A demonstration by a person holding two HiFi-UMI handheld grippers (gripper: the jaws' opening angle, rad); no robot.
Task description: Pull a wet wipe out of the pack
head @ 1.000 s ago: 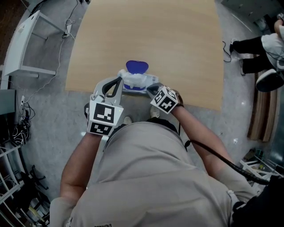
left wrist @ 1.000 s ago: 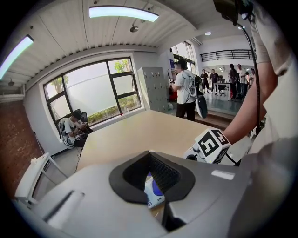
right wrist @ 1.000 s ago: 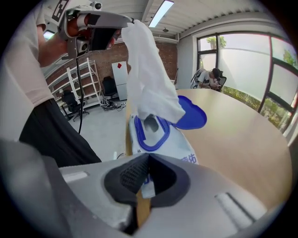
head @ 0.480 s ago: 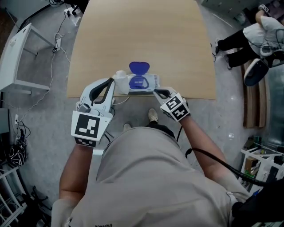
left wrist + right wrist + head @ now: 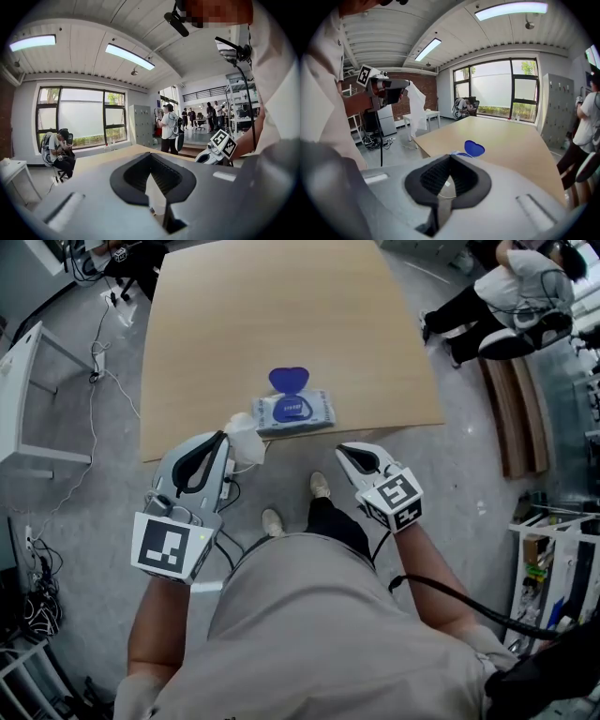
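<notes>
The wet-wipe pack (image 5: 292, 412) lies near the front edge of the wooden table (image 5: 234, 315), its blue lid (image 5: 290, 380) flipped open. My left gripper (image 5: 223, 436) is raised in front of the table edge, left of the pack. It is shut on a white wipe (image 5: 244, 442) that hangs free of the pack. The right gripper view shows the left gripper (image 5: 393, 86) with the wipe (image 5: 416, 110) dangling from it, and the pack's lid (image 5: 474, 148) beyond. My right gripper (image 5: 343, 452) is lifted off the table, right of the pack, shut with nothing in it.
People stand and sit past the table's far right corner (image 5: 506, 296). A white side table (image 5: 19, 362) and floor cables (image 5: 103, 352) lie to the left. My own shoes (image 5: 322, 486) are just below the table edge.
Both grippers rose and drew back from the pack toward me. The wipe came out of the pack in the left gripper. The right gripper left the pack.
</notes>
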